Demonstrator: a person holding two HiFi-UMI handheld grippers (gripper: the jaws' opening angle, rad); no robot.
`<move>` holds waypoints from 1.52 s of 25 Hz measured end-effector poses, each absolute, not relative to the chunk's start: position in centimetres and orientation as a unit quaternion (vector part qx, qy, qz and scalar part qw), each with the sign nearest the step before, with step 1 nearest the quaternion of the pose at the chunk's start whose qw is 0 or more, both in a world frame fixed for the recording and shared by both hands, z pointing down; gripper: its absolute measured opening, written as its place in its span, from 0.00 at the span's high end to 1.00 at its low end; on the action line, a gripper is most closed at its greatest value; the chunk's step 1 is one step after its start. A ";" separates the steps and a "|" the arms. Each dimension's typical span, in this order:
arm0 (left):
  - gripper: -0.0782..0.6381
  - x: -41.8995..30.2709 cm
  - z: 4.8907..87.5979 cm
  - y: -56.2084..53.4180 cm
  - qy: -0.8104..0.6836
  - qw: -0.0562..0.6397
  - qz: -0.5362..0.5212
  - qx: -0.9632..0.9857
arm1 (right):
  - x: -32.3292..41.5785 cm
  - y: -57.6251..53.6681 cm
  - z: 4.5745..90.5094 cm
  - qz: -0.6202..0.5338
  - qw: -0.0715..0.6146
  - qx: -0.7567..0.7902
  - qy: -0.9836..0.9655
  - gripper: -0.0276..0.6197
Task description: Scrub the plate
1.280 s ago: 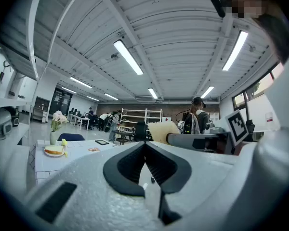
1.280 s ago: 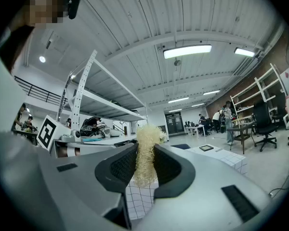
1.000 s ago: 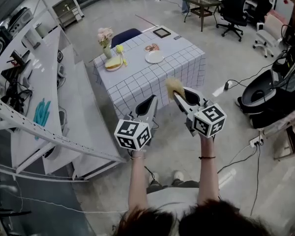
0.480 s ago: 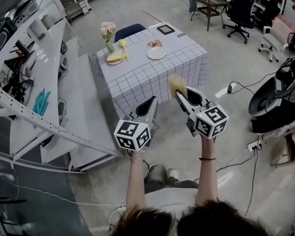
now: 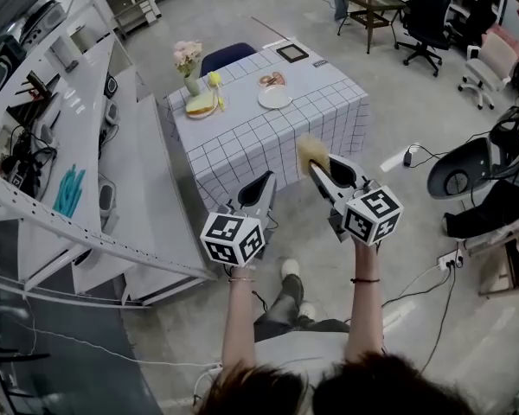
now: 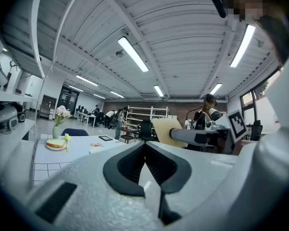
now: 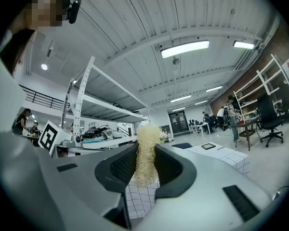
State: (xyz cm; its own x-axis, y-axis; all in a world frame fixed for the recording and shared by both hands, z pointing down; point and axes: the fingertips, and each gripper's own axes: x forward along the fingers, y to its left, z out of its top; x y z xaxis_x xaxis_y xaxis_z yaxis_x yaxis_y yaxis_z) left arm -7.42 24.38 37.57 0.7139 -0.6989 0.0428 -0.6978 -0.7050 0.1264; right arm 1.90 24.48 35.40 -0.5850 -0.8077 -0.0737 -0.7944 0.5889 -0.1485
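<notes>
Short of the far table (image 5: 268,137), my right gripper (image 5: 318,169) clamps the scrubber (image 5: 310,151), left gripper (image 5: 261,182) closed and empty; next I must reach the plate (image 5: 274,98).

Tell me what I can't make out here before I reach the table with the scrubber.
- White plate: head view, too small to tell clean from dirty.
- Small item just behind it: head view, too small to identify.
- Scrubber: head view, its held end is hidden behind the right gripper.
- Whatever is under the checked cloth: head view, the cloth hangs down over the sides.
</notes>
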 end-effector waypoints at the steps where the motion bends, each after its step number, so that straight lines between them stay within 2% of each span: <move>1: 0.88 -7.3 37.7 23.8 -0.377 0.068 -0.006 0.924 | 1.9 23.8 35.5 -0.050 0.065 -0.450 0.889 0.83; 23: 0.88 -8.0 40.0 7.1 -0.345 0.100 0.009 0.933 | 1.9 7.4 37.5 -0.072 0.027 -0.467 0.881 0.83; 38: 0.88 -6.7 40.9 1.5 -0.327 0.107 0.006 0.939 | 3.3 2.8 39.5 -0.090 0.024 -0.494 0.864 0.83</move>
State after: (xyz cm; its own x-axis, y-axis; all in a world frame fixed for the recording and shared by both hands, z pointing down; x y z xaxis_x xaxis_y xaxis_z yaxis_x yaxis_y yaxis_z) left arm -6.69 1.47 40.93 0.7858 -0.6131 0.0820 -0.6158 -0.7630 0.1964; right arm 3.27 2.76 39.55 -0.5106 -0.8585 0.0473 -0.8500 0.4957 -0.1783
